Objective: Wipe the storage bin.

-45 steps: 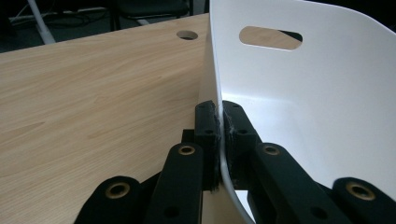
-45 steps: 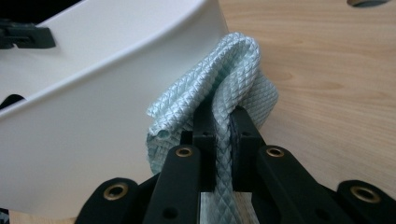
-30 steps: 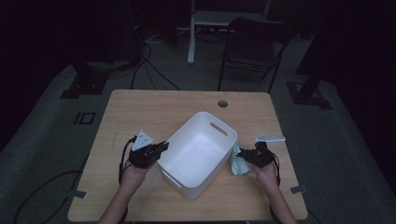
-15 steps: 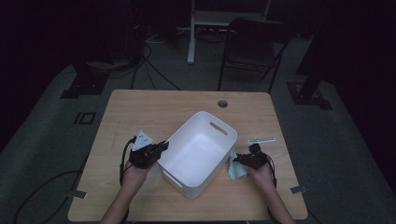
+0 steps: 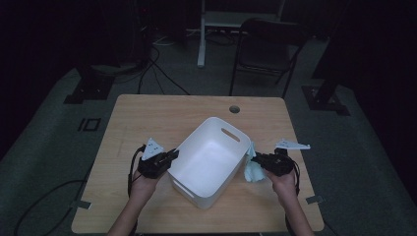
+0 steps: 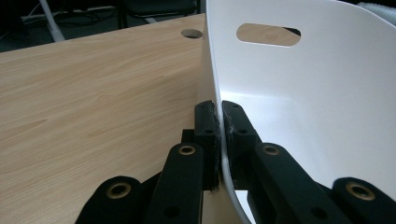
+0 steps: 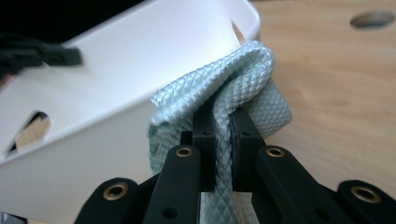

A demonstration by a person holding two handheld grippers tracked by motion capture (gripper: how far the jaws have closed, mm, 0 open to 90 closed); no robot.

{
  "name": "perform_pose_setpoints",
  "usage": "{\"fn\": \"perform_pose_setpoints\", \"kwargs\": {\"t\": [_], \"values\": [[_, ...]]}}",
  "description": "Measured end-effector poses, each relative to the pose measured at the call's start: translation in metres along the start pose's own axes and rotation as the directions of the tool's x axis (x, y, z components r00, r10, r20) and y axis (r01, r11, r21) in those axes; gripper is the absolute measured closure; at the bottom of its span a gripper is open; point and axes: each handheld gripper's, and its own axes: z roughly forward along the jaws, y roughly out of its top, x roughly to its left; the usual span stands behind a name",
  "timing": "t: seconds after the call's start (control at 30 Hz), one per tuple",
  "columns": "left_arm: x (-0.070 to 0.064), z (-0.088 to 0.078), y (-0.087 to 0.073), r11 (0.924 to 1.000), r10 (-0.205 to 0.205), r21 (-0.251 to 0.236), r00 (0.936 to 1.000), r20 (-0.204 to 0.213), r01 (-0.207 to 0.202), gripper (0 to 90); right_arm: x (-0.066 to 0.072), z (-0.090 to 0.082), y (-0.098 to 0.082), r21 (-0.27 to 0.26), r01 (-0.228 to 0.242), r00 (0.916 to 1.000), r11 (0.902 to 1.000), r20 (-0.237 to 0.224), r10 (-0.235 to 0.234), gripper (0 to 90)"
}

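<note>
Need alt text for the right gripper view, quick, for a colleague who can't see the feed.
The right gripper has its black jaws shut on a fold of pale green cloth with a diamond weave. The cloth touches the outside of a white bin, which has a handle slot. A wooden table with a round hole lies behind.

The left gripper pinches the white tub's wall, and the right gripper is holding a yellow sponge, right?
Not quite. The right gripper holds a pale green cloth, not a yellow sponge, as the right gripper view shows. The left gripper does pinch the white tub wall.
</note>
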Motion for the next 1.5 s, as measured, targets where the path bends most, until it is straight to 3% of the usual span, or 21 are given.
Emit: {"fn": "perform_pose_setpoints", "kwargs": {"t": [0.37,0.53,1.0,1.17,1.27,1.37,1.5], "values": [[0.000,0.000,0.000,0.9999,0.015,-0.001,0.9999,0.005,-0.015,85.5,0.004,0.004,0.001,-0.010,0.004,0.9992,0.9999,0.040,-0.003,83.4],[-0.003,0.000,0.000,0.9996,0.029,-0.003,0.9996,-0.003,-0.029,85.6,0.000,0.012,-0.003,0.031,-0.006,0.9977,0.9995,0.067,0.004,83.4],[-0.006,0.001,0.000,0.9992,0.040,-0.002,0.9991,-0.015,-0.040,85.3,-0.018,0.030,-0.016,0.104,-0.077,0.9946,0.9916,0.077,0.069,83.4],[-0.006,0.001,0.000,0.9991,0.041,-0.003,0.9990,-0.020,-0.041,85.3,-0.025,0.041,-0.025,0.153,-0.093,0.9922,0.9838,0.097,0.079,83.4],[-0.006,0.001,0.000,0.9993,0.037,-0.003,0.9991,-0.021,-0.038,85.3,-0.029,0.049,-0.031,0.205,-0.117,0.9897,0.9717,0.105,0.097,83.3],[-0.006,0.001,0.000,0.9995,0.031,-0.003,0.9992,-0.024,-0.031,85.3,-0.031,0.057,-0.037,0.252,-0.102,0.9886,0.9624,0.133,0.070,83.3],[-0.008,0.001,0.000,0.9995,0.030,-0.003,0.9989,-0.037,-0.030,85.4,-0.031,0.057,-0.037,0.253,-0.117,0.9881,0.9604,0.127,0.087,83.4]]}}
